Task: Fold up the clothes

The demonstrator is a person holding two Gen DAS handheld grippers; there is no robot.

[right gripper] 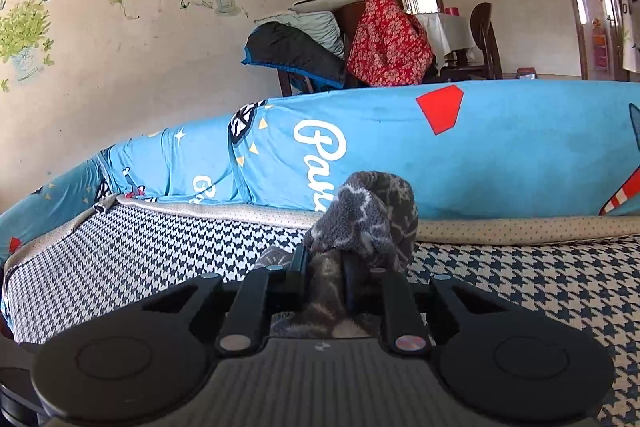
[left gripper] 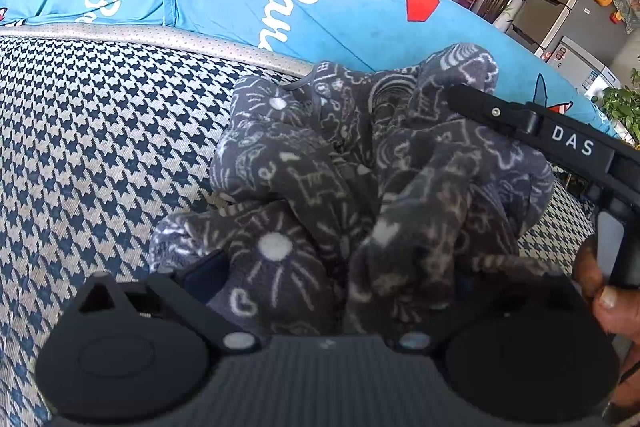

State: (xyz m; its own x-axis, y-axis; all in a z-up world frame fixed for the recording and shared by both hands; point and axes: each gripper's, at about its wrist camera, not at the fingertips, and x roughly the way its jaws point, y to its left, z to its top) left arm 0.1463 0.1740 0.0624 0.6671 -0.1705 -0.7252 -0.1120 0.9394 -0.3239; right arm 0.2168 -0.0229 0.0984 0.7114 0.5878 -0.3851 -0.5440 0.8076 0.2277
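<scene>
The right claw [right gripper: 326,279] pinches the grey garment [left gripper: 360,179]. The left claw [left gripper: 332,287] is buried in its folds, so I cannot tell its state. The garment lies bunched on the checked bed [left gripper: 100,131].

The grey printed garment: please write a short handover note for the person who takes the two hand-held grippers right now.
Right hand-held gripper: shut on a bunch of the grey printed garment, low over the houndstooth surface.
Left hand-held gripper: the garment lies bunched between its fingers; open or shut cannot be told.
Garment: crumpled in one heap, in front of the blue cushion.
Done: nothing folded yet.
Left: spread it flat, then fold it.
</scene>
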